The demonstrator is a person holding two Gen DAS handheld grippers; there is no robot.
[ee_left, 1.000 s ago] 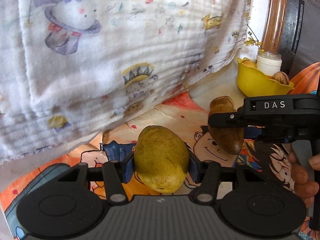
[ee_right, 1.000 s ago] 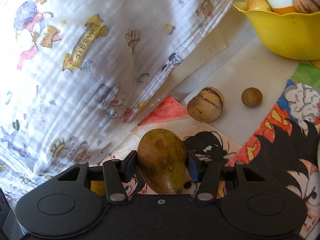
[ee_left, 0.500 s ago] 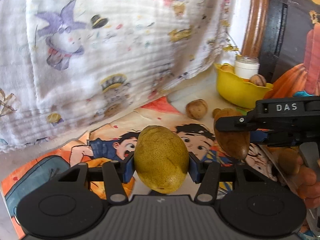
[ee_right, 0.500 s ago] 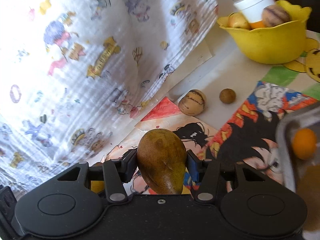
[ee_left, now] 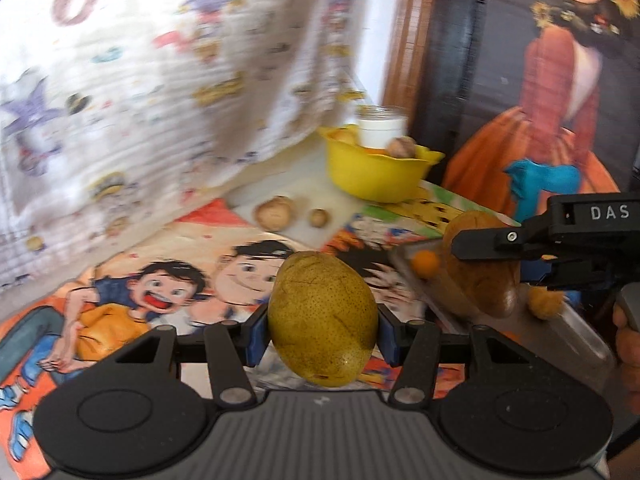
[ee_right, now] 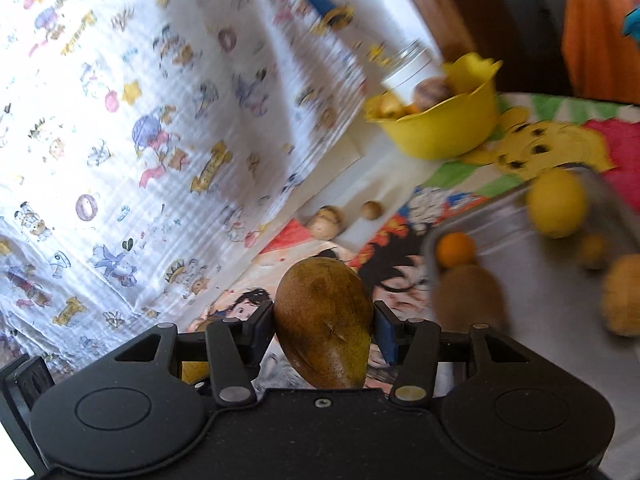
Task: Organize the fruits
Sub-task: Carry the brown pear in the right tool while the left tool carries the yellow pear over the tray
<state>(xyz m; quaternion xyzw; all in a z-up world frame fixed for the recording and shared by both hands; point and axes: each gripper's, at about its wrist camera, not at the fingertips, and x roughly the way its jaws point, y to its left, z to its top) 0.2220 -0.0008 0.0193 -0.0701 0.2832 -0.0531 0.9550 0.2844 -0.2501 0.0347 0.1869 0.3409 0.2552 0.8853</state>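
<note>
Both hands carry fruit above the desk (ee_left: 280, 216), which is covered in cartoon prints. The left gripper (ee_left: 322, 334) has its jaws partly open and clamped on a yellow-green pear (ee_left: 323, 316), blue pads pressing its widest part from either side. The right gripper (ee_right: 323, 332) grips a darker brownish pear (ee_right: 324, 320) the same way, across its belly, narrow end hanging toward the camera.

Pears like these look firm but bruise easily, and the skin is smooth, so a hold at the fattest point, as here, seems the safest place; squeezing harder would likely mark the flesh. They look moderately heavy for the pads.

In the right wrist view a metal tray (ee_right: 520, 280) lies just ahead and to the right, already holding a lemon (ee_right: 556, 202), a small orange (ee_right: 456, 248) and other blurred fruit. A yellow bowl (ee_right: 440, 132) with more fruit and a jar stands farther back, and two small round fruits (ee_right: 326, 222) lie loose near the patterned cloth (ee_right: 160, 120).
</note>
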